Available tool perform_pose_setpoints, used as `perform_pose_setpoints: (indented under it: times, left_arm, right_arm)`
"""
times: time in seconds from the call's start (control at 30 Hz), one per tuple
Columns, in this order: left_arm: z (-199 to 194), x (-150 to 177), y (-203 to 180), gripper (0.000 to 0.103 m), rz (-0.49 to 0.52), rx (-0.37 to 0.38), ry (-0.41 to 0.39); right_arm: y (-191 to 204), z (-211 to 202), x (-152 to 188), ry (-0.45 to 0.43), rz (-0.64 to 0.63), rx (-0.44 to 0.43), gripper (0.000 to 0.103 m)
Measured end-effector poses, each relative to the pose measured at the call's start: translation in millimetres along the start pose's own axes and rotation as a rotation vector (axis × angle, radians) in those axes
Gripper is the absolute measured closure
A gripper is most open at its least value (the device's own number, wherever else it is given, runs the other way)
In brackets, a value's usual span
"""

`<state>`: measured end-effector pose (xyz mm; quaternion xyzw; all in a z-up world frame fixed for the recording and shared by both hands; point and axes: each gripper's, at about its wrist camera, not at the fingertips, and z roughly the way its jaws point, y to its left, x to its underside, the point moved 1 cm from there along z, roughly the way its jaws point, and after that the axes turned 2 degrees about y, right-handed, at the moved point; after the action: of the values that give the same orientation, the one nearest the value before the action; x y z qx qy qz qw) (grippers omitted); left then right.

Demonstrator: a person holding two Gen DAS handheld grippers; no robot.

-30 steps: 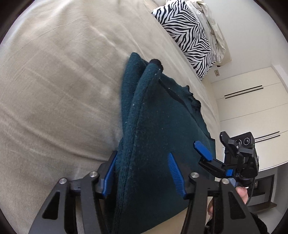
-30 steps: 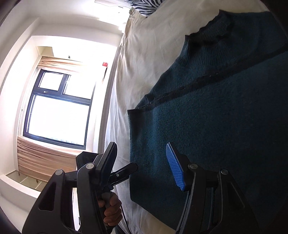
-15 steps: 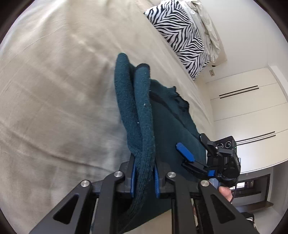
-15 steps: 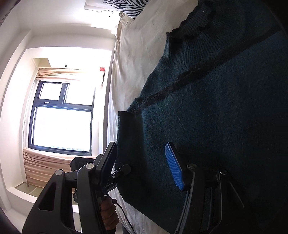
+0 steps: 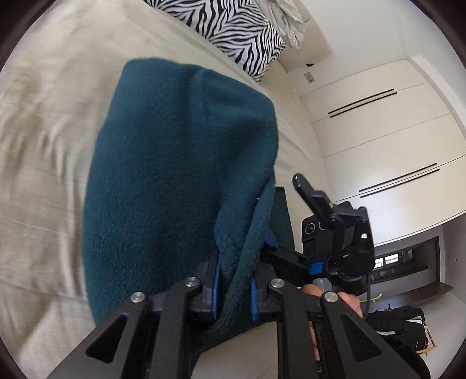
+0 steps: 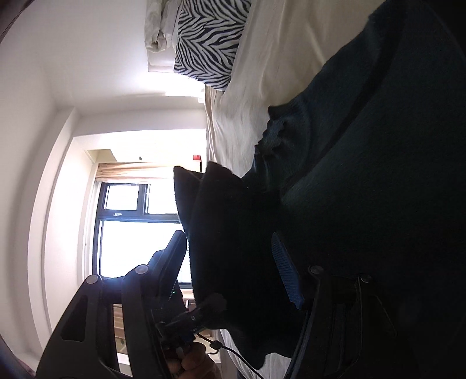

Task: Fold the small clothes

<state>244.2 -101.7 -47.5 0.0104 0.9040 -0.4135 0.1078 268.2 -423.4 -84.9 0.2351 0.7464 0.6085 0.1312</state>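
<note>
A dark teal knit sweater (image 5: 174, 175) lies on the beige bed (image 5: 43, 145). My left gripper (image 5: 233, 288) is shut on a doubled edge of it, holding that part up so the cloth bulges over the rest. In the right wrist view the sweater (image 6: 378, 175) fills the right side, dark against the light. My right gripper (image 6: 230, 262) has its jaws opening; the lifted flap stands between them and the pads do not press on it. The left wrist view shows the right gripper (image 5: 287, 215) just right of the held edge.
A zebra-print pillow (image 5: 238, 35) and a rumpled white cloth (image 5: 288, 20) lie at the head of the bed. White wardrobe doors (image 5: 378, 131) stand beyond the bed's right side. A bright window (image 6: 139, 233) is on the opposite side. A hand (image 6: 192, 364) holds the left gripper.
My left gripper closed on the sweater's edge, then lifted and swept it sideways, so the cloth now bulges up. The right gripper swung so the raised flap sits between its fingers.
</note>
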Motion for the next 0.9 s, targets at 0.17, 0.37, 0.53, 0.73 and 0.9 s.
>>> perform_pose_setpoints:
  times: [0.17,0.37,0.53,0.73,0.9]
  left_arm:
    - [39.1,15.7,-9.3,0.072,0.004,0.018,0.043]
    - [7.3,21.5,-26.7,0.030,0.063,0.120,0.021]
    - [-18.4,28.9,-14.0,0.027,0.023,0.221,0.000]
    - [-57.4,45.2,-7.1,0.027,0.030,0.343,-0.029]
    - [-81.7,40.2,18.7,0.025,0.024,0.311,-0.090]
  right_arm:
    - [-25.6,-33.0,-6.1,-0.022,0.058,-0.020,0.042]
    - [-20.3,-20.6,-4.2,0.022,0.007,0.053,0.042]
    - [-15.8,6.3,2.0,0.047,-0.024,0.162,0.042]
    - [-6.7,15.1,5.8,0.087,-0.040,0.257,0.042]
    - [-0.3,14.6,15.9,0.129,-0.074,0.327,0.042]
